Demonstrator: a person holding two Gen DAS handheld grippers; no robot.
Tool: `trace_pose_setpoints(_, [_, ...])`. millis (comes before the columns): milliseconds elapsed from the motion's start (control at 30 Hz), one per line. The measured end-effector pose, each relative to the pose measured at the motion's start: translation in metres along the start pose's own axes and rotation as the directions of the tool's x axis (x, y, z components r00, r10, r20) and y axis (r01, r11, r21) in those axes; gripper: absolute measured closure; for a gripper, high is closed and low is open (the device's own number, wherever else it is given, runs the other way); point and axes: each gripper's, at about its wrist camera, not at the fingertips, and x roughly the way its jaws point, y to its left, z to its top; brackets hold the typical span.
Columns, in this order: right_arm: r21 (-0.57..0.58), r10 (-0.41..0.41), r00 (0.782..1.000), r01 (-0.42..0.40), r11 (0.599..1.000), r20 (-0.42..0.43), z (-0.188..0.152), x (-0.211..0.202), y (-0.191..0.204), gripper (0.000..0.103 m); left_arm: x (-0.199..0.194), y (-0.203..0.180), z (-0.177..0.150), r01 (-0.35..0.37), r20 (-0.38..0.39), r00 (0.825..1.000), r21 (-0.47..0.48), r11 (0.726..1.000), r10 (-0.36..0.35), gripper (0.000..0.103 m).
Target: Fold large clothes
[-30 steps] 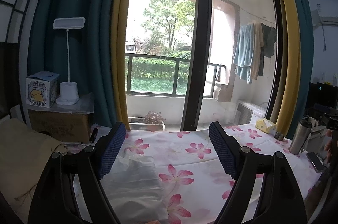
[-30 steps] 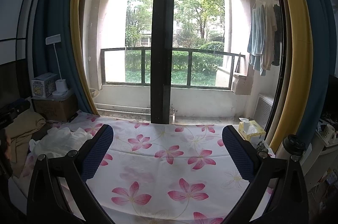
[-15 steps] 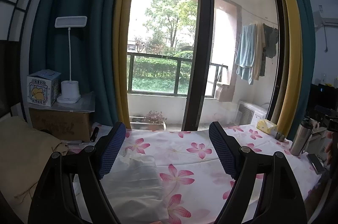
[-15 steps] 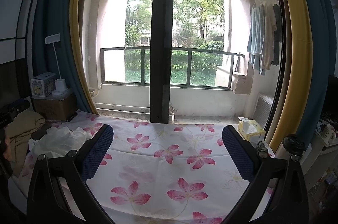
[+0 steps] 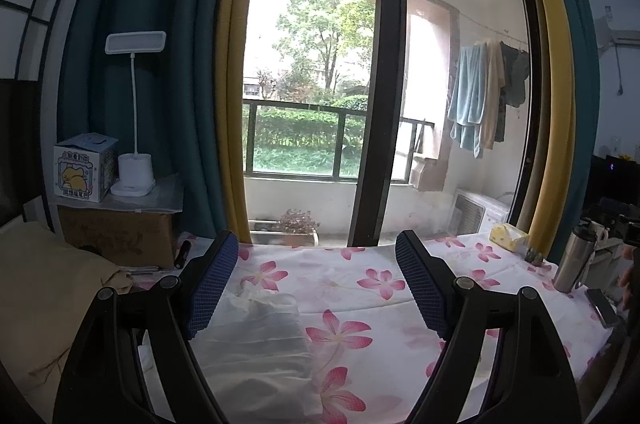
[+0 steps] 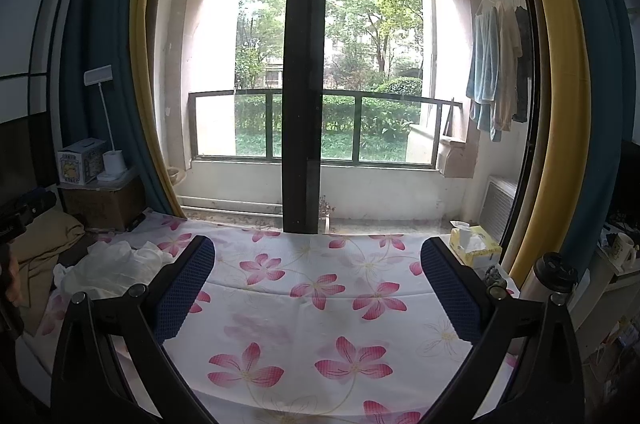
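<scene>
Left claw [image 5: 310, 284]: my jaws spread apart, empty, above the white garment [image 5: 256, 340].
Right claw [image 6: 318, 290]: apart, empty, over the floral bed sheet [image 6: 320, 304].
Garment: crumpled at the bed's left.
Advice: I should pinch one hem corner, not bunched layers.

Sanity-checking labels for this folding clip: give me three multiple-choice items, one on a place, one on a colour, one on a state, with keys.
1. Where does the crumpled white garment lie on the pink-flowered white sheet, in the right wrist view?
A. left side
B. right side
C. hung outside

2. What colour are the left gripper finger pads?
A. red
B. dark blue
C. yellow

3. What state is the right gripper in?
A. shut on the garment
B. shut on nothing
C. open, holding nothing

Answers: 1 A, it sits by the sheet's left edge; 2 B, both textured pads show dark blue; 3 C, its fingers stand wide apart with only sheet between them.
</scene>
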Motion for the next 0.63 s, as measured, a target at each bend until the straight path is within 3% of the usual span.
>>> trace_pose_setpoints(633, [0.005,-0.002,1.000,0.002,1.000,-0.005,-0.0014,0.0019,-0.0012,0.001,0.0077,-0.0044,-0.0041,0.015,-0.031,0.999,0.033,0.999,-0.014,0.020])
